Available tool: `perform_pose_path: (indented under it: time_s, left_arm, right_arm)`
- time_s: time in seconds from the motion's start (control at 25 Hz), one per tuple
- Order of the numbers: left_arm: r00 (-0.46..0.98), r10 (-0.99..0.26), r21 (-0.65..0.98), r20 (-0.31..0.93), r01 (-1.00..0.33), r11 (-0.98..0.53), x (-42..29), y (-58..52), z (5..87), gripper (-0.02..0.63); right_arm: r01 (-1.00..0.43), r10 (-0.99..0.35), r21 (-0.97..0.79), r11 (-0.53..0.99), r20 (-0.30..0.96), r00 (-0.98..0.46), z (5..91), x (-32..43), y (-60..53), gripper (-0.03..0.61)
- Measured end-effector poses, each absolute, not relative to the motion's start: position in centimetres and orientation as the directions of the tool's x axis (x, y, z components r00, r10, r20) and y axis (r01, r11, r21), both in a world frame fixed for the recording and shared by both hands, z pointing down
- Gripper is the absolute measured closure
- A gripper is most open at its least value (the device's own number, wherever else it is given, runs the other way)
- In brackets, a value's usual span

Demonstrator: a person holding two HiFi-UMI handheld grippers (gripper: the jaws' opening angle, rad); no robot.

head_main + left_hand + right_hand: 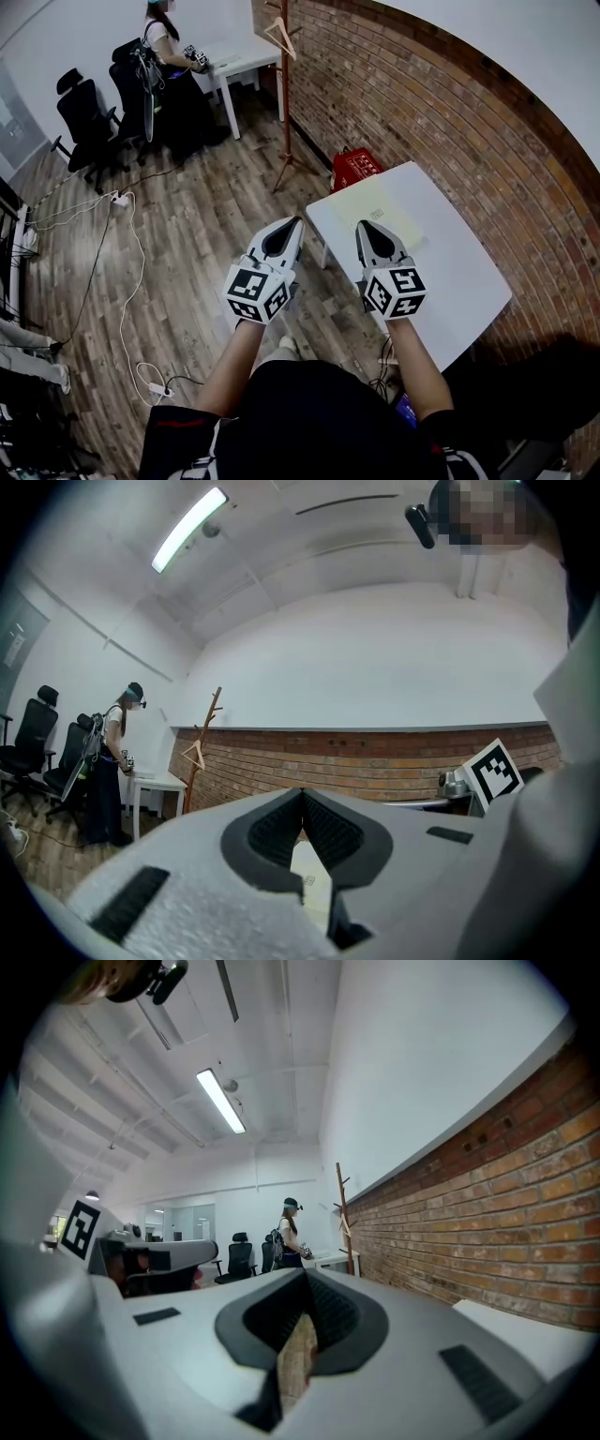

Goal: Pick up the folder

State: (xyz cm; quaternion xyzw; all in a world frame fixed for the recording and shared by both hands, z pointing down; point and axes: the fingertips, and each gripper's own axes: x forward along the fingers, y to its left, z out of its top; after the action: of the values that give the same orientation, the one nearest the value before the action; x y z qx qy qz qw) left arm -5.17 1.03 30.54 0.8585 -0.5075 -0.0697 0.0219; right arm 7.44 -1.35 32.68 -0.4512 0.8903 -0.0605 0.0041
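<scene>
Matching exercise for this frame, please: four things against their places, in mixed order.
1 pale yellow flat folder
2 red boxy container
3 tall wooden coat stand
4 black office chair

A upright near the brick wall
B lying on the white rectangular table
C on the wooden floor past that table's far end
D across the room, far left

Pairs: 1-B, 2-C, 3-A, 4-D

Rough brick wall [450, 122], wood-plank floor [187, 253] (slight sheen), smooth matt white table [459, 272], pale matt folder [370, 202]
</scene>
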Motion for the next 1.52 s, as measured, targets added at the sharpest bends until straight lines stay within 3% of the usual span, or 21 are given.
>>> perform_pose_path:
  time_s: [1.52]
  left_arm:
    - [0.531,-0.848,0.195,-0.004,-0.831,-0.521,-14.8,-9.8,34.6,0.594]
  right_arm:
    - [-0.825,-0.807,-0.112,0.554,0.174,-0.565,36.0,-2.8,-11.4,0.549]
